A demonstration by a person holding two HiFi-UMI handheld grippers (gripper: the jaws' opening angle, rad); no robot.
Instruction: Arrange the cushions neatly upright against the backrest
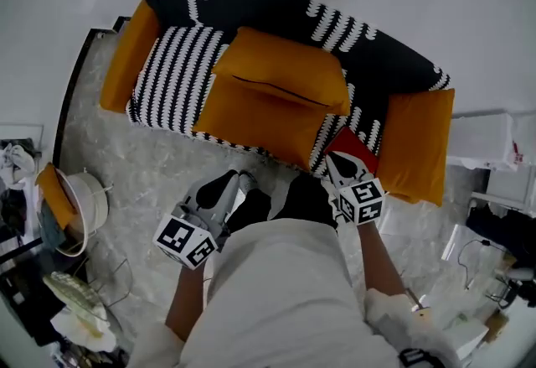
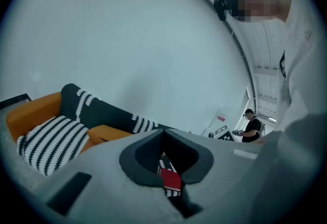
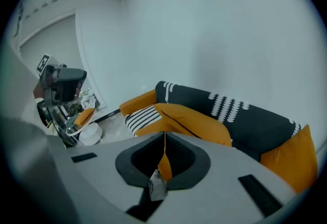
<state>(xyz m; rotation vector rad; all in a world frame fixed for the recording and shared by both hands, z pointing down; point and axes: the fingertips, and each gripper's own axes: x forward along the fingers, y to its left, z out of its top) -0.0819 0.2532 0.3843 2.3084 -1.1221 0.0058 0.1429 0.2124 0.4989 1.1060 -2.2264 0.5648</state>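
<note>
The sofa has a black backrest (image 1: 276,10) with white marks and orange armrests. A black-and-white striped cushion (image 1: 180,73) rests on the left of the seat, close to the left armrest. A large orange cushion (image 1: 280,69) leans tilted against the backrest in the middle. A flat red thing (image 1: 352,144) lies at the seat's front right. My left gripper (image 1: 237,184) is shut and empty, in front of the sofa above the floor. My right gripper (image 1: 337,161) is shut and empty, just before the red thing. The striped cushion (image 2: 51,141) and orange cushion (image 3: 189,121) also show beyond the shut jaws.
The sofa stands on a grey marble floor (image 1: 142,173). A white round stool (image 1: 88,207) and cluttered shelves sit at the left. White boxes (image 1: 494,144) and cables are at the right. A person (image 2: 252,127) stands far off in the left gripper view.
</note>
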